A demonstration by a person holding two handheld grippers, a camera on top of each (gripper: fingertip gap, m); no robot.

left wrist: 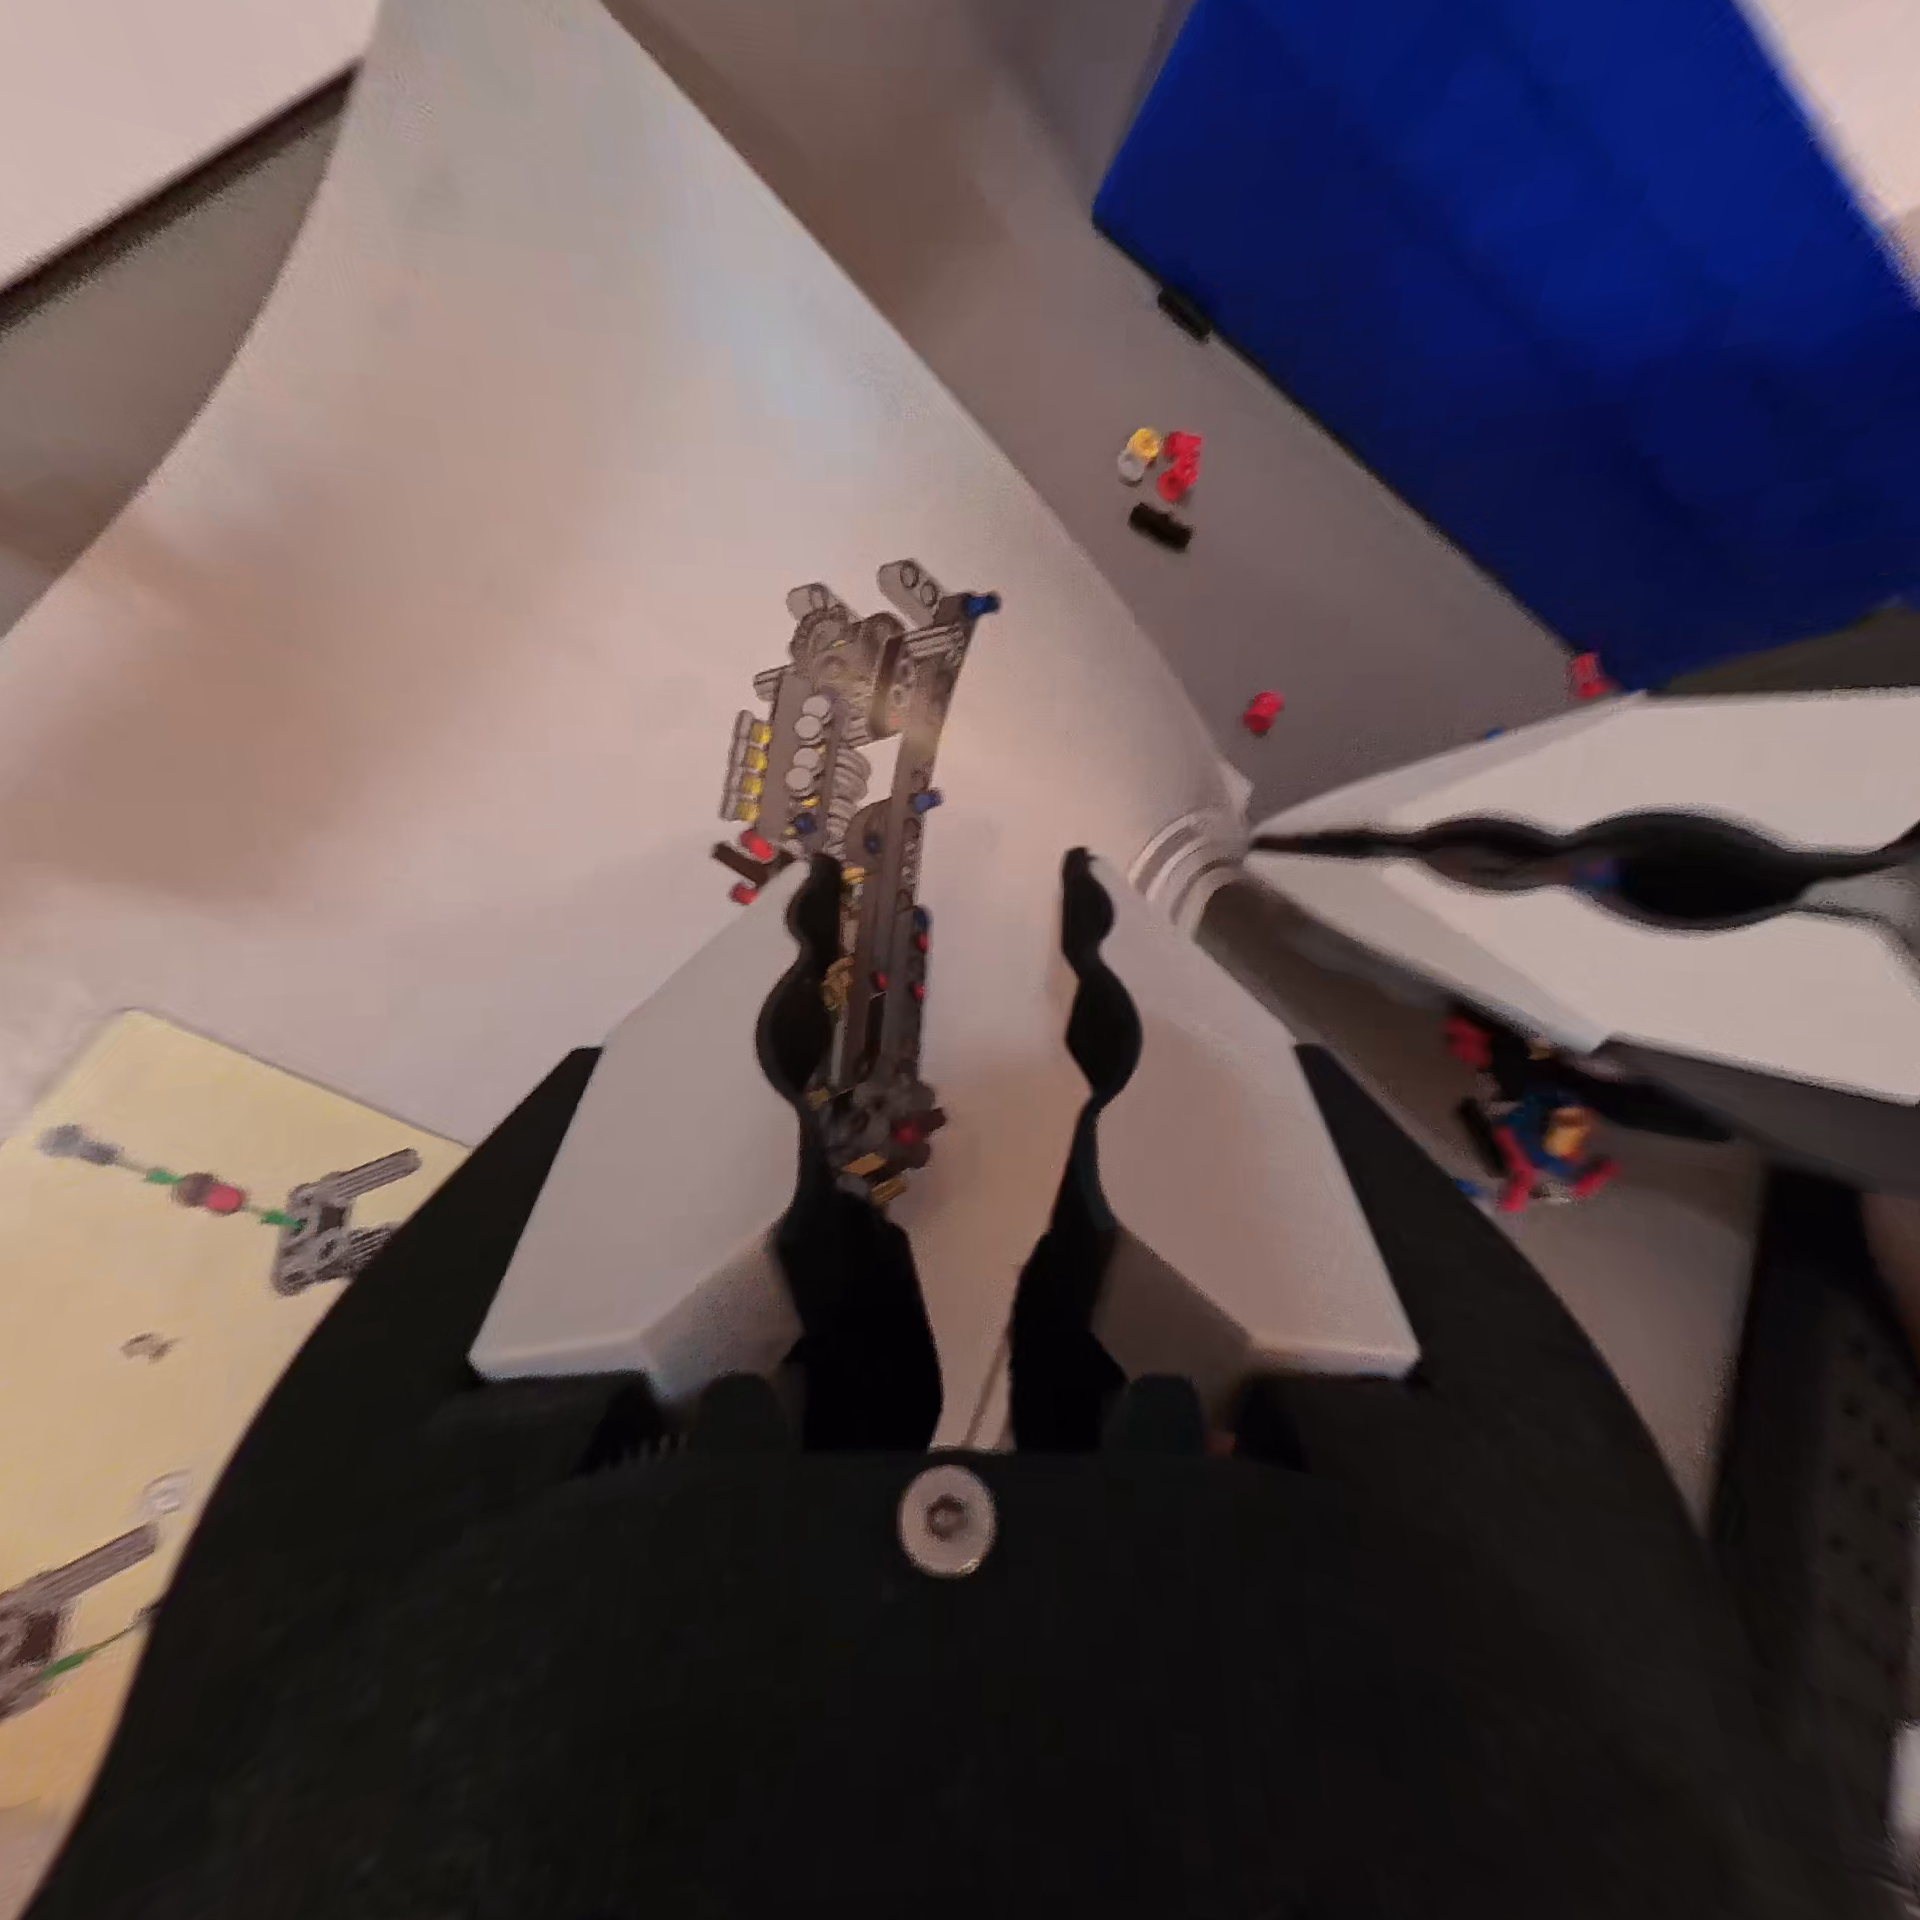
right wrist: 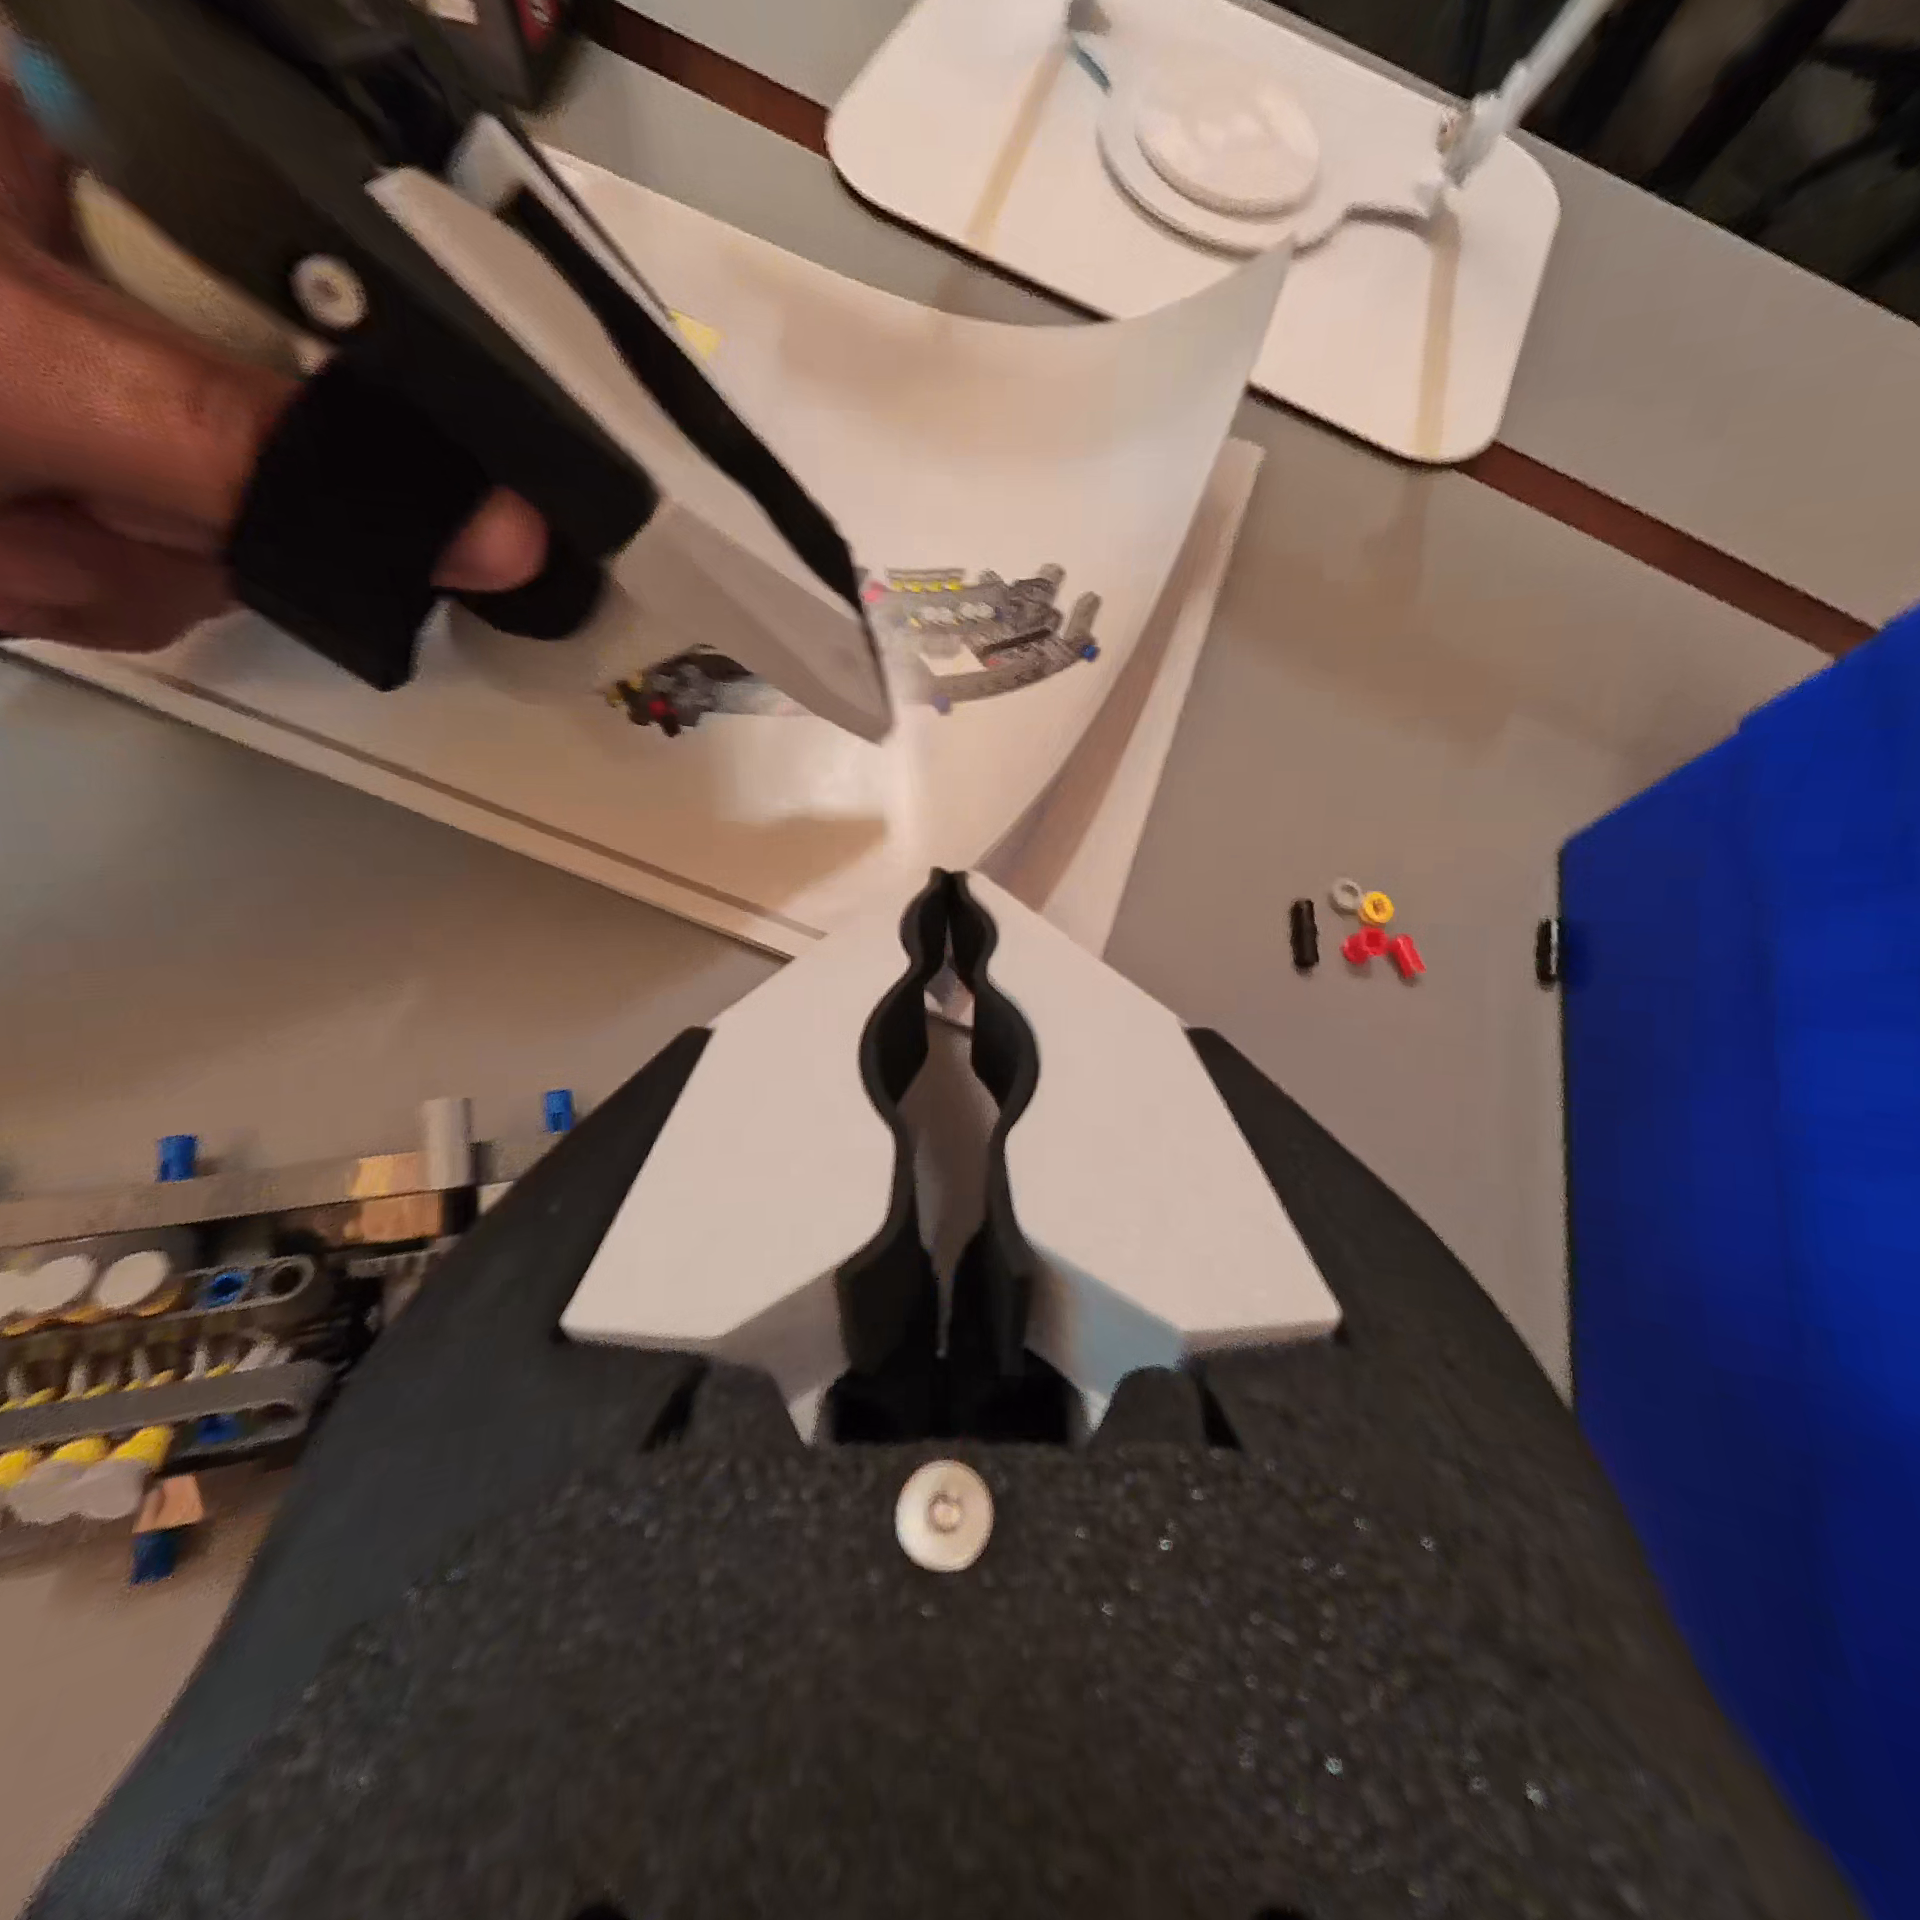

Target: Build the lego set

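The instruction booklet [left wrist: 468,623] lies open on the table, with one page [right wrist: 1039,468] curled upward. A picture of the grey model [left wrist: 862,748] is printed on that page and shows in the right wrist view too [right wrist: 977,634]. My right gripper [right wrist: 951,883] is shut on the lower edge of the curled page; it enters the left wrist view from the right [left wrist: 1262,836]. My left gripper [left wrist: 945,894] is open and empty, hovering just above the printed page, and also shows in the right wrist view [right wrist: 868,686]. The partly built lego model [right wrist: 156,1330] lies at the lower left.
A blue box [right wrist: 1745,1143] stands at the right. Small red, yellow, grey and black parts [right wrist: 1361,930] lie beside it. More loose pieces [left wrist: 1527,1143] lie under my right gripper. A white stand base [right wrist: 1195,177] sits at the back.
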